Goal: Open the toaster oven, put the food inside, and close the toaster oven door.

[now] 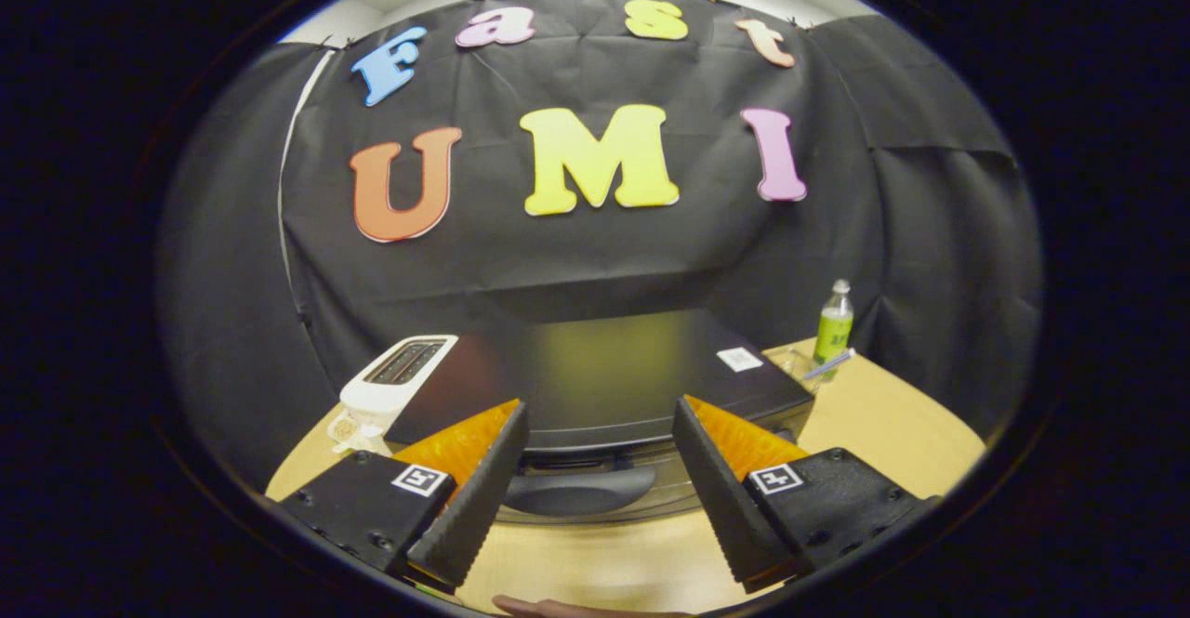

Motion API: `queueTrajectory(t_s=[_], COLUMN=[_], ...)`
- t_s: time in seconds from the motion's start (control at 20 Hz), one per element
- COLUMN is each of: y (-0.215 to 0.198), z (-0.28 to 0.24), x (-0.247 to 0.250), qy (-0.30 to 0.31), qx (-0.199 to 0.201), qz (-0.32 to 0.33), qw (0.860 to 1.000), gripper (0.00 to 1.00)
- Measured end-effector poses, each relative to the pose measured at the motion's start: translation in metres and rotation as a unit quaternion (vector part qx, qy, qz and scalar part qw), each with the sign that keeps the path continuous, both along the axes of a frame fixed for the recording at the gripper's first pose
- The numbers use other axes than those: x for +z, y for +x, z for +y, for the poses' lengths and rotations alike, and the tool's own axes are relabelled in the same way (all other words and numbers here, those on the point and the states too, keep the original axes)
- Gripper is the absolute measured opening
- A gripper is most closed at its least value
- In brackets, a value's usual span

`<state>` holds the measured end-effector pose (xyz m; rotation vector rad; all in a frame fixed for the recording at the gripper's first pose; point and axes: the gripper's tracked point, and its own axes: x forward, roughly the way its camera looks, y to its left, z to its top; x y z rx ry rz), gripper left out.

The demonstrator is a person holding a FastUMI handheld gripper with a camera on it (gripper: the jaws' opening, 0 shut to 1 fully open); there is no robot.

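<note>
- We are looking down on the black, flat-topped toaster oven (595, 367), which is sitting on the pale wooden table (874, 423) just ahead of the fingers; its smooth top is catching a dull sheen, and a small white label is lying near its far right corner.
- We are seeing its front door closed, with the dark curved handle (576, 490) lying between the two fingers, just beyond their tips.
- We are holding the gripper (600, 427) wide open, its two ridged, wedge-shaped fingers (483, 488) standing well apart and gripping nothing.
- We cannot tell what is inside the oven, since the door is blocking our view.
- We are noticing a white, rounded pop-up toaster (395, 376) standing just left of the oven, its dark slots facing up; whether anything is in them, we cannot tell.
- We are finding a clear plastic bottle with a green label (834, 325) standing upright beyond the oven's right corner.
- We are glimpsing part of a hand (558, 607) at the near table edge, below the fingers.
</note>
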<state>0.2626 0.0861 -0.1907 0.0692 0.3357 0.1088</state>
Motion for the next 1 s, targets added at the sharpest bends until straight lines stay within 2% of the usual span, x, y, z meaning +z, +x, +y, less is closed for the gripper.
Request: queueTrajectory(t_s=[0.1, 0.2, 0.25, 0.35, 0.7, 1.0], y=[0.002, -0.003, -0.005, -0.008, -0.049, -0.097], z=[0.008, 0.011, 0.013, 0.011, 0.003, -0.009], x=[-0.009, -0.030, -0.026, -0.028, -0.040, -0.078], qy=[-0.006, -0.049, -0.075, -0.098, -0.071, -0.042], qx=[0.010, 0.006, 0.005, 0.000, -0.002, 0.017], qz=[0.005, 0.032, 0.010, 0.010, 0.061, 0.117], qw=[1.000, 0.998, 0.997, 0.995, 0.996, 0.992], gripper=[1.00, 1.00, 1.00, 1.00, 1.00, 1.00])
